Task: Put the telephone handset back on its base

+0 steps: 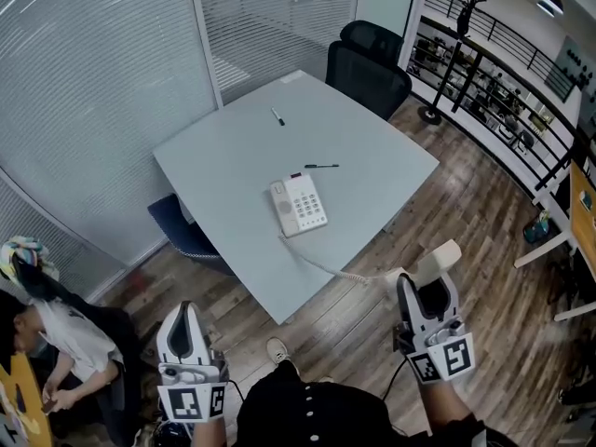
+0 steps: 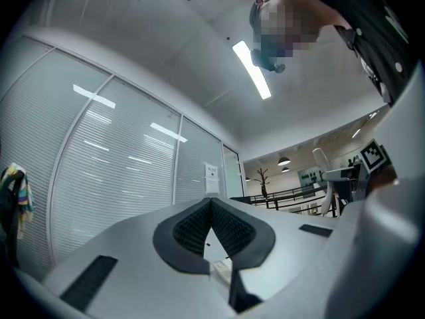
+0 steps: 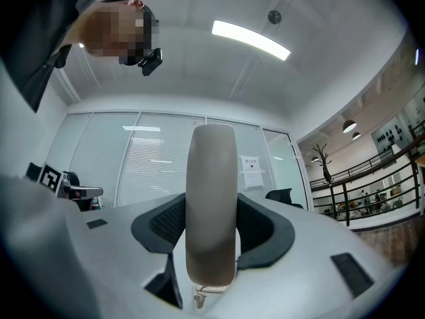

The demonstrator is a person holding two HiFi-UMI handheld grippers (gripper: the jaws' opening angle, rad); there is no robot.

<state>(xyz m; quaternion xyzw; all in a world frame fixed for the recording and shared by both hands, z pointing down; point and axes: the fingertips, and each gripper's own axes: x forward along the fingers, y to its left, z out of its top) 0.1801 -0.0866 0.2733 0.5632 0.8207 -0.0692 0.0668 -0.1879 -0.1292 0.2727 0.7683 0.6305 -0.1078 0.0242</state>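
The person is standing back from the near corner of the desk (image 1: pixel 372 156), so the cream handset (image 1: pixel 440 255) is hanging out over the wooden floor, well apart from the telephone base (image 1: pixel 298 205), which is lying near the desk's middle. The coiled cord (image 1: pixel 326 266) is trailing off the desk edge toward the handset. The handset is standing upright in the right claw (image 1: pixel 426 291), probably so it can be carried over and laid into the cradle. That claw is spreading wide, its pads pressing on both flanks of the handset's body. The left claw (image 1: pixel 186 317) is hovering low on the other side, its pads pressed together on nothing, apparently idling as a spare hand.
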